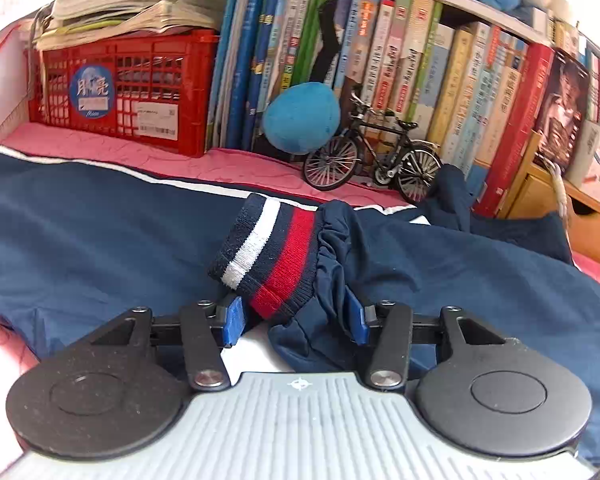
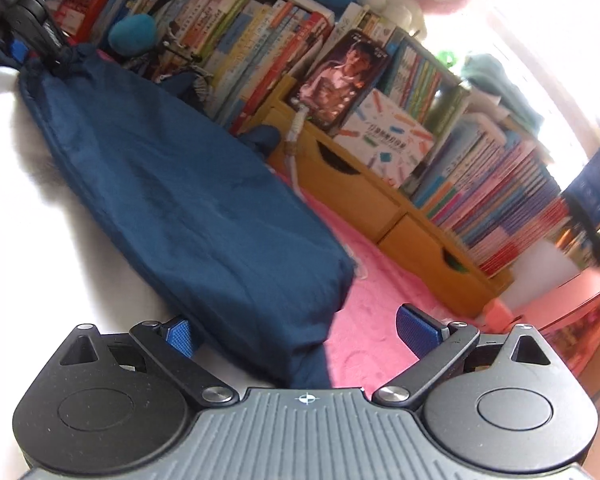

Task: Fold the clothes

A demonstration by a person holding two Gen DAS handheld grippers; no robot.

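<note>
A navy jacket (image 1: 100,240) with a white stripe lies spread on the pink bedding (image 1: 180,156). Its sleeve cuff (image 1: 268,256), ribbed with white and red bands, stands up between the blue pads of my left gripper (image 1: 296,320), which is shut on the cuff and the gathered sleeve cloth. In the right wrist view the navy sleeve (image 2: 204,208) runs from the left gripper (image 2: 40,28) at the top left down to my right gripper (image 2: 300,336). The right gripper is open. The sleeve's wide end lies between its pads (image 2: 416,332) without being pressed.
A red crate (image 1: 120,88) topped with stacked papers, a row of upright books (image 1: 420,80), a blue plush ball (image 1: 300,118) and a model bicycle (image 1: 376,160) line the back edge. A wooden drawer unit (image 2: 380,200) stands to the right.
</note>
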